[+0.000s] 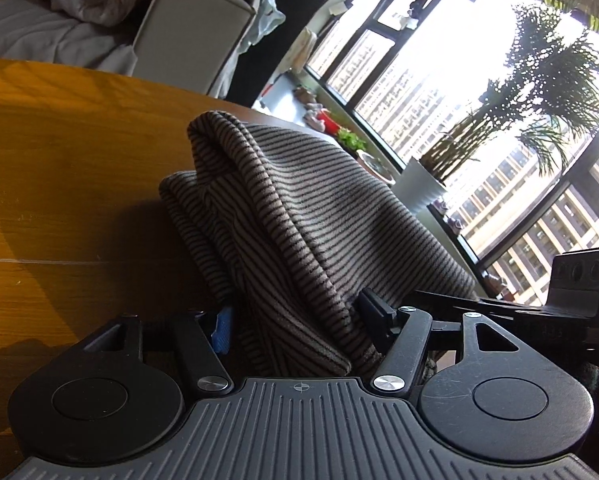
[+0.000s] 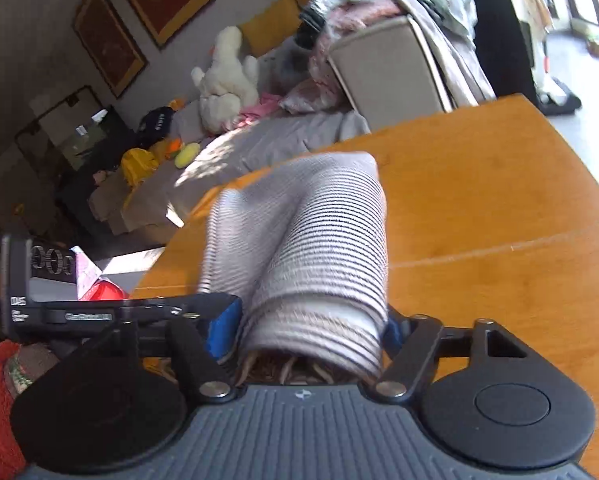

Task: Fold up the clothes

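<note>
On the table: we saw an orange-brown wooden tabletop (image 1: pixel 59 184) carrying a bundled brown-and-black striped knit garment (image 1: pixel 299 216), bunched near its rounded edge.
Left gripper: our black two-finger left gripper (image 1: pixel 299 320) had the garment's folds filling the gap between its blue-padded finger (image 1: pixel 222 328) and its black one; we could not tell whether the pads pressed.
Right gripper: our right gripper (image 2: pixel 311 332) straddled a rolled end of that cloth, blurred; grip likewise unclear to us.
Beyond the far edge: a grey sofa (image 2: pixel 283 136) with a white plush toy (image 2: pixel 227 76).
Window side: a potted palm (image 1: pixel 499 128).
</note>
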The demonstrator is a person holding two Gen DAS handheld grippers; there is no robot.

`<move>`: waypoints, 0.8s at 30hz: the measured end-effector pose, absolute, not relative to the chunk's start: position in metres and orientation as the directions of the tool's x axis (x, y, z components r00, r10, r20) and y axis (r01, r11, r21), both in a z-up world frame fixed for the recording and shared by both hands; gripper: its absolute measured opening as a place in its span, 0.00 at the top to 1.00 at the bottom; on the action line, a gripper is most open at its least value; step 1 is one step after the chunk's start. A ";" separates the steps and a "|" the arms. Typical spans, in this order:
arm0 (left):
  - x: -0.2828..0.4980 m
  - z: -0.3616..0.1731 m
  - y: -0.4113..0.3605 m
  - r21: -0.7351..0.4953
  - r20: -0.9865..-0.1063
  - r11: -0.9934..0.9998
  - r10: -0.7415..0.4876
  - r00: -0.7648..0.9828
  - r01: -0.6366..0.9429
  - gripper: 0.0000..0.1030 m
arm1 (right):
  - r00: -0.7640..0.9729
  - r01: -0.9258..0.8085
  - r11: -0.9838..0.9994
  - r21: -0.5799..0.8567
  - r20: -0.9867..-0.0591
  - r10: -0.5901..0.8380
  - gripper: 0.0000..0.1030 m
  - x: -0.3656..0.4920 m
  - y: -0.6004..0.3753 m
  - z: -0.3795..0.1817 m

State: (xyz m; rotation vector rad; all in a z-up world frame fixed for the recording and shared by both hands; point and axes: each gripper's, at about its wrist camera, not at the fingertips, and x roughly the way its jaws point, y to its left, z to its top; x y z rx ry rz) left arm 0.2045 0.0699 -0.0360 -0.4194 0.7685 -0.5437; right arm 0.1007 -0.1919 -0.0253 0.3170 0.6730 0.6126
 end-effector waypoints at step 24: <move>0.201 -0.038 0.067 -0.510 -0.538 0.794 -0.594 0.598 0.331 0.29 | 0.707 -0.398 0.913 0.092 -0.603 0.370 0.47 0.192 -0.139 -0.028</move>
